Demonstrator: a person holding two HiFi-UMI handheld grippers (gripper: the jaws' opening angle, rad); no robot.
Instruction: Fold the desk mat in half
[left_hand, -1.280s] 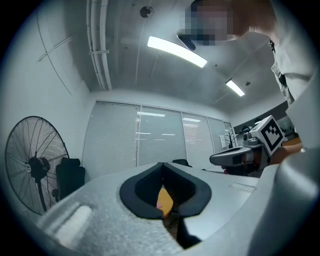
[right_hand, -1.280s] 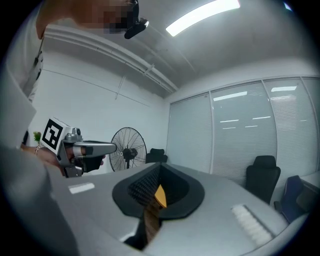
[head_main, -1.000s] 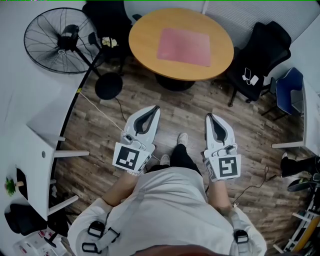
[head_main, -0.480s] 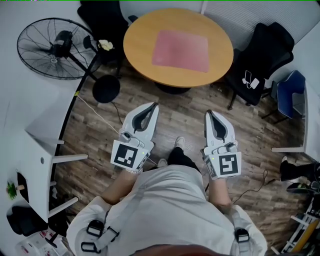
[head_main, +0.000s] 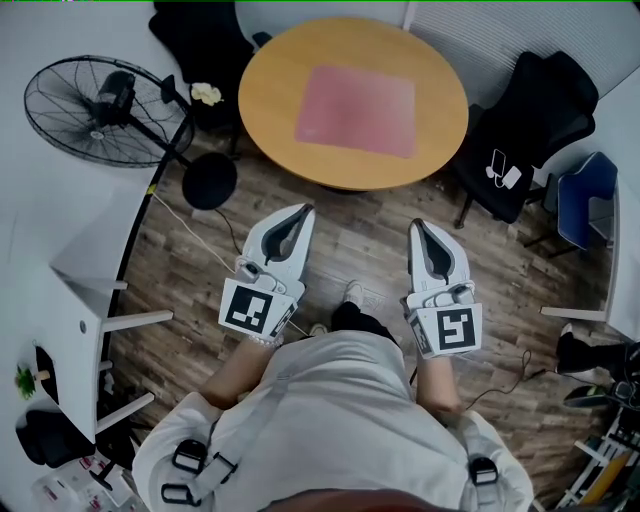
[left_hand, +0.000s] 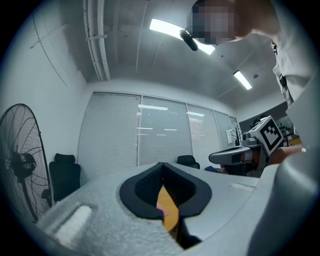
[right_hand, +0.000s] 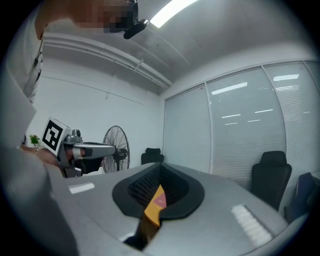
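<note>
A pink desk mat (head_main: 356, 110) lies flat on a round wooden table (head_main: 268, 100) at the top of the head view. My left gripper (head_main: 300, 214) and right gripper (head_main: 419, 229) are held side by side over the wood floor, well short of the table, both pointing at it. Both are shut with nothing between their jaws. In the left gripper view the table (left_hand: 169, 207) shows as an orange sliver past the shut jaws, and in the right gripper view the table (right_hand: 151, 210) and a bit of the pink mat (right_hand: 160, 200) show the same way.
A standing fan (head_main: 100, 105) is left of the table, with its round base (head_main: 210, 180) and a cable on the floor. Black office chairs (head_main: 530, 115) stand right of the table and behind it. White desks (head_main: 70, 300) line the left side.
Both grippers, still shut, have come nearer to the round table together; the table and mat sit lower and larger in the head view.
</note>
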